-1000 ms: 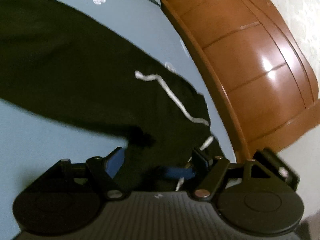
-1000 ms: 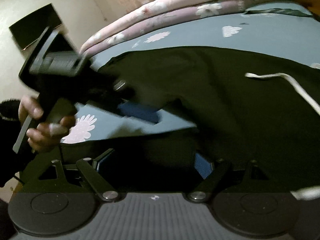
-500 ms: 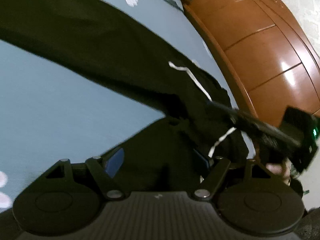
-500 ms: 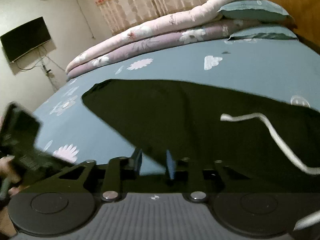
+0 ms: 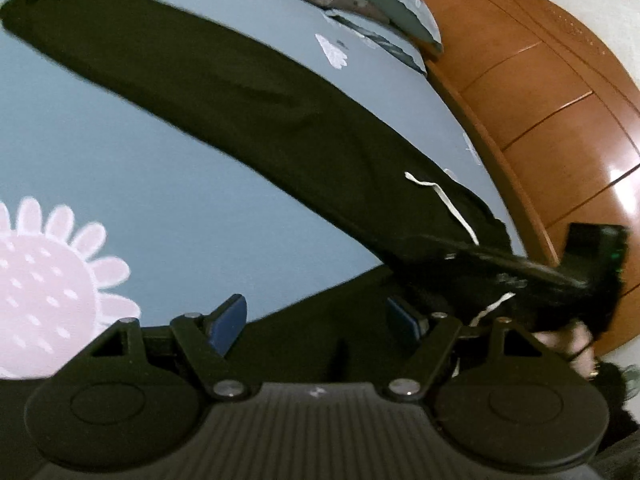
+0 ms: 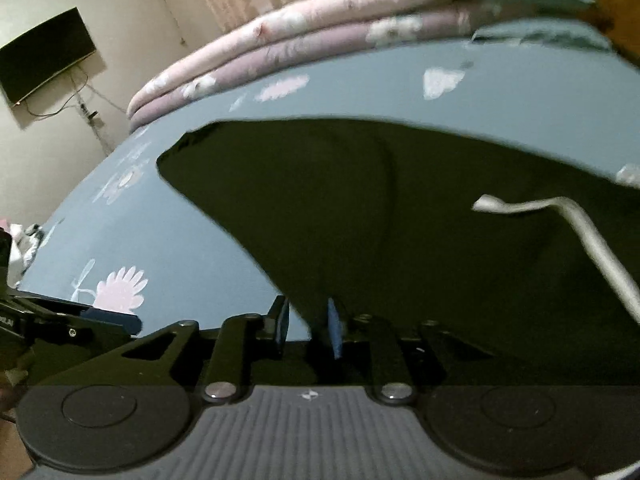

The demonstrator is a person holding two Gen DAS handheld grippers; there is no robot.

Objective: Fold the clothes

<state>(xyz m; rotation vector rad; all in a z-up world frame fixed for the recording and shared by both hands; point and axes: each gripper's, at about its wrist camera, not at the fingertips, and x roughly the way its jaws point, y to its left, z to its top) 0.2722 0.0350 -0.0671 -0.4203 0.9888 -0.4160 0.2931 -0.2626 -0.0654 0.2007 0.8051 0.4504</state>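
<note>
Lying spread across the blue bed sheet (image 5: 168,208) is a pair of black trousers (image 5: 248,96), white drawstring (image 6: 576,220) at the waist end. An edge of the dark cloth is pinched between the nearly closed fingers of the right gripper (image 6: 308,326). The left gripper (image 5: 316,320) is held wide open over the cloth, gripping nothing. Grasping step judged underway; next, a matching pinch by the left fingers is needed before any fold. Wooden headboard (image 5: 560,128) and stacked quilts (image 6: 320,32) lie beyond.

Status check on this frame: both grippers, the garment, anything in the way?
Left gripper open over fabric. Right gripper shut on black drawstring trousers edge. Trousers spread on blue floral bedsheet. Nothing in the way.
</note>
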